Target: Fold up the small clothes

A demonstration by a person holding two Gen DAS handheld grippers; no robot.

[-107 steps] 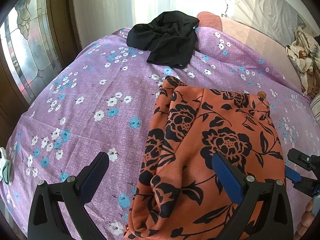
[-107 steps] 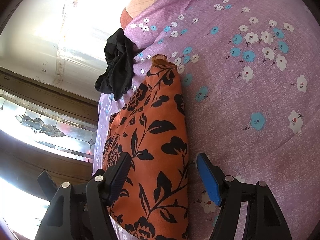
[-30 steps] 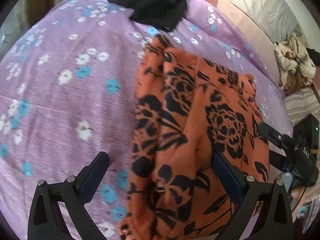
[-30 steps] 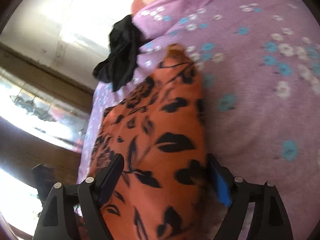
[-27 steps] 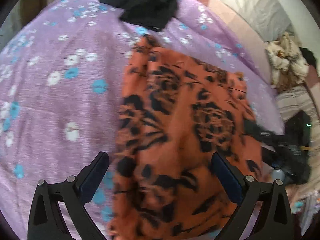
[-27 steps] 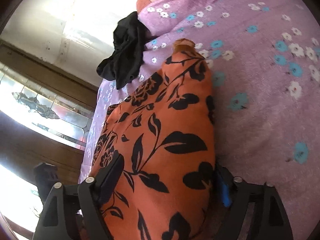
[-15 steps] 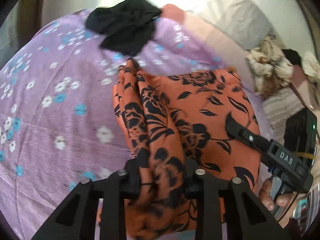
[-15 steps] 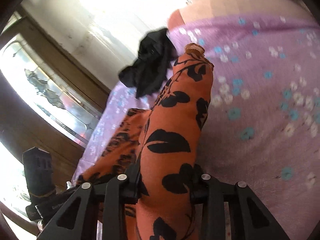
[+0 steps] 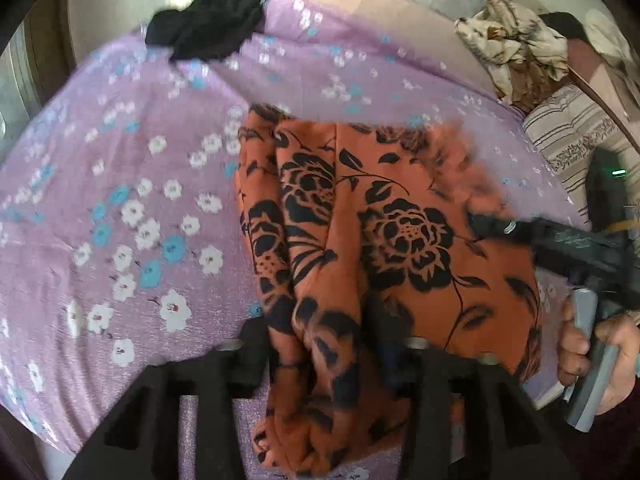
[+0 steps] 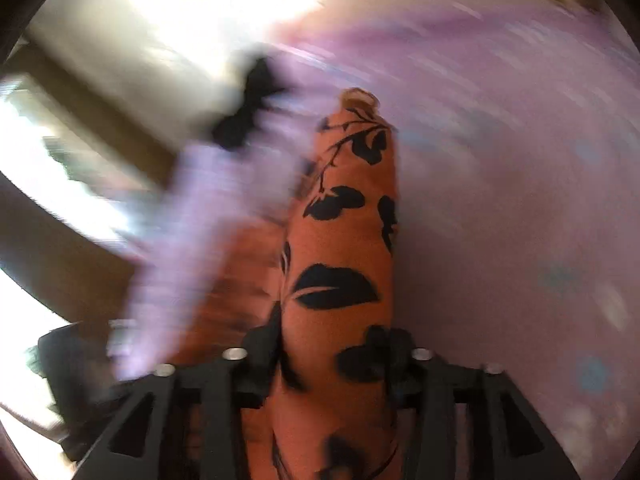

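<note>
Orange fabric with black floral print, one small garment (image 9: 384,220), lying partly folded near the middle of the bed toward its near edge, on a lilac bedspread (image 9: 120,200) sprinkled with white and blue flowers. Near end of garment bunched and pinched between the closed jaws of the left gripper (image 9: 320,354), cloth spilling in a wad below the fingers; gripped there, by all appearance, so that the near hem can be carried up and over toward the far edge of the bed. Opposite near corner held likewise by the right gripper (image 10: 334,356), jaws closed upon a thick roll of the same cloth, seen end-on as a tall ridge running away from the lens; two holds set apart along one hem, presumably to keep the edge taut and square during the fold. Right gripper also visible from the left view at the right side of the garment, with the person's hand (image 9: 588,344) wrapped round its handle. Right view heavily smeared; background detail there not legible. Black garment (image 9: 212,30), crumpled, at the far edge of the bed, well apart from the orange piece, likely waiting its turn. Patterned cream cloth (image 9: 516,32), heaped, beyond the far right corner. Striped cushion (image 9: 572,140) at the right edge.
</note>
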